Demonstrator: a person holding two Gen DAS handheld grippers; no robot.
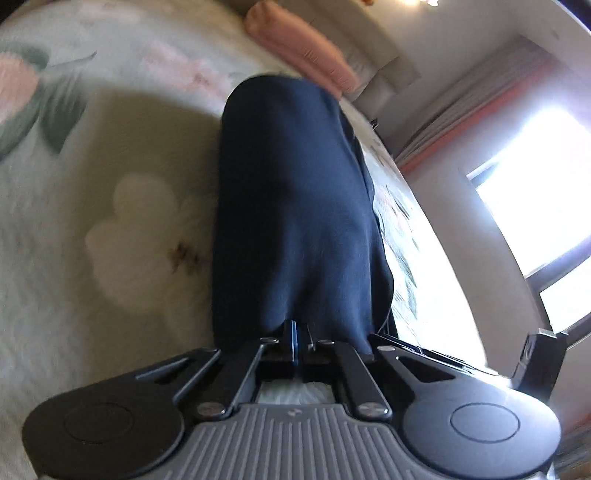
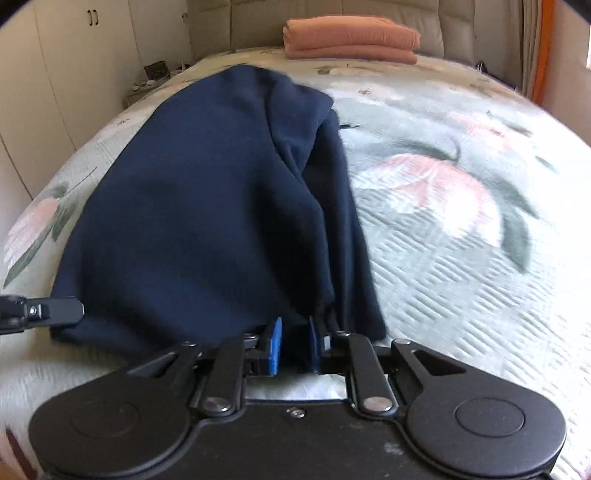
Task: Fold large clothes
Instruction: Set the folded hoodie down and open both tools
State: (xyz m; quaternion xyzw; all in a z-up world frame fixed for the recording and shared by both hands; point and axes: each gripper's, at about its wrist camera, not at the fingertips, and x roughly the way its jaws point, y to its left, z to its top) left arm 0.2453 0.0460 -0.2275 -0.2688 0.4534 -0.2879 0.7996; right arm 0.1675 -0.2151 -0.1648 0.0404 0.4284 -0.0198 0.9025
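Note:
A large navy blue garment (image 2: 207, 206) lies stretched along the floral bedspread (image 2: 461, 229), its near edge bunched at my grippers. My right gripper (image 2: 295, 343) is shut on the garment's near right corner, with cloth between the blue pads. My left gripper (image 1: 295, 341) is shut on another part of the near edge; in its view the garment (image 1: 295, 206) runs away from it as a long dark band, lifted off the bed. The left gripper's finger (image 2: 48, 312) shows at the left edge of the right wrist view, at the garment's near left corner.
A folded pink blanket (image 2: 351, 40) lies at the head of the bed against the padded headboard (image 2: 332, 11). White wardrobe doors (image 2: 55, 74) stand left of the bed. A bright window (image 1: 546, 206) and curtains (image 1: 461, 110) are on the other side.

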